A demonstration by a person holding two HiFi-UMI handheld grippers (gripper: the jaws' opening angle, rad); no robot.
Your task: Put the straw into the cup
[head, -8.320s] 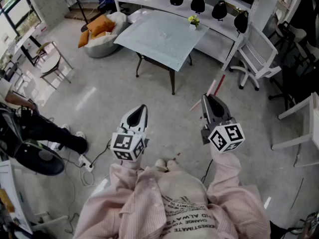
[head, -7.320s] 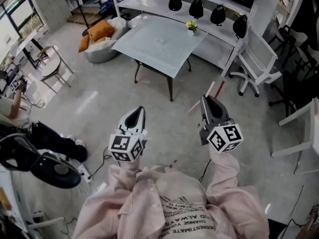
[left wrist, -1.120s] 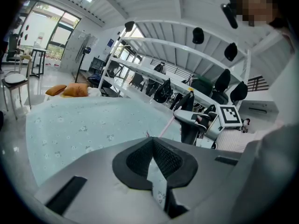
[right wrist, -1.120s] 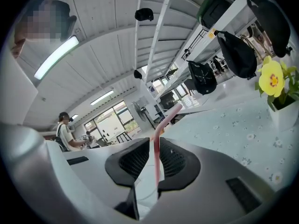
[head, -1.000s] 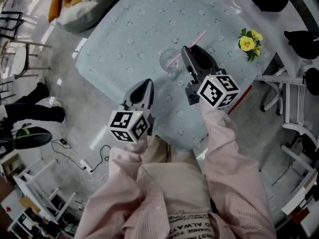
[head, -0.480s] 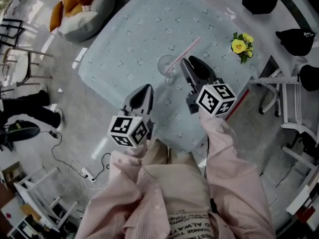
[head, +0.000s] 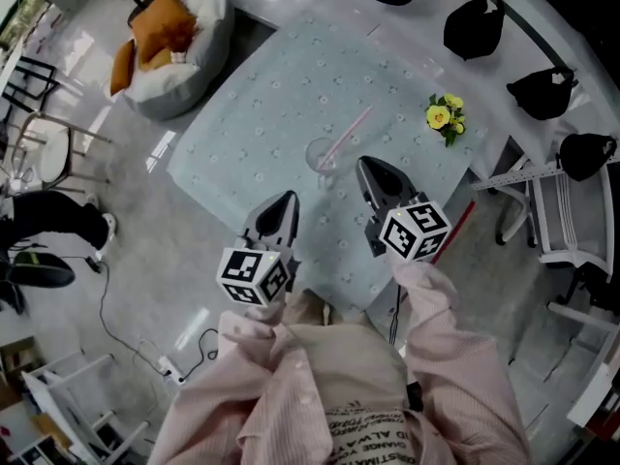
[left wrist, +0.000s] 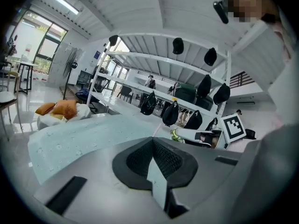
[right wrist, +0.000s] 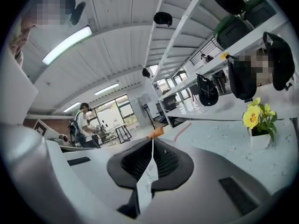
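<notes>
Straw (head: pixel 345 134) leaning in cup (head: pixel 322 155) on bench (head: pixel 252 114), so you're hovering clear, near side: left tool (head: pixel 287 200) together, right tool (head: pixel 366 167) closing empty.

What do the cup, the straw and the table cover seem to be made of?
The cup looks like clear glass or clear plastic: the patterned cover shows through it. The straw is pale pink and dull, plastic or paper; I cannot tell which. The table cover looks like soft cloth or vinyl, pale blue-green with a small flower print.
</notes>
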